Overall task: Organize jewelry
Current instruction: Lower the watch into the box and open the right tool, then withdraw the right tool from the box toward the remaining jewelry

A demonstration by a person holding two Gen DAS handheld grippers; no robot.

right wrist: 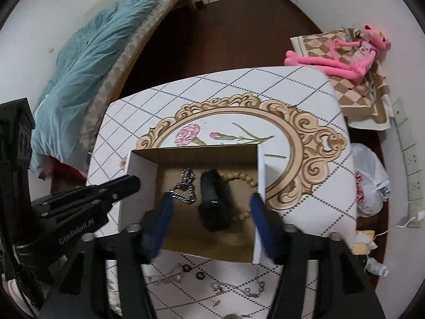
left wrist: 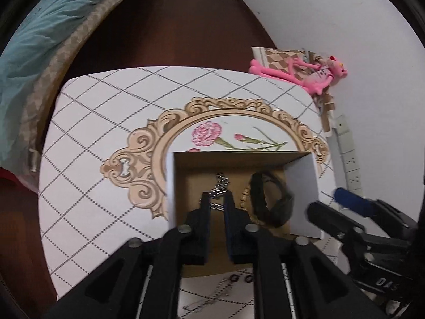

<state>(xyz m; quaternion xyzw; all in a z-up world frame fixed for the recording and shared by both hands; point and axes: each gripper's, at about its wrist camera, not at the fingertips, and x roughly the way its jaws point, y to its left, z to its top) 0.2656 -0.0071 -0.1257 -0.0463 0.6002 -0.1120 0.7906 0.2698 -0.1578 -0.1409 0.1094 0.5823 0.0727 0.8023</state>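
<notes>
Lying nearest on the white diamond-checked worktop, just in front of the open cardboard box with white outer walls, are thin silver chains with small dark rings, loose and tangled. By the look of them they are very light and limp, apt to slip and snag; a pinch at a bunched part or a clasp seems safer than at a single strand.

The right tool hangs over the near edge of the box with its blue-padded fingers spread wide and nothing between them. The left tool reaches down into the box with its fingers set narrowly apart around a chunky silver link chain; whether the pads truly grip it I cannot tell, since a gap shows and the chain seems to rest on the box floor.

Beside that chain, further right in the box, lies a black strap-like band, looking soft and flexible, best taken across its width. Touching it on the far right is a bracelet of pale wooden beads, which should be light but rolling, so a grip across two or three beads would likely hold better.

Beyond the worktop sit a pink plush toy on a checked cloth, and a bed with a teal blanket.
</notes>
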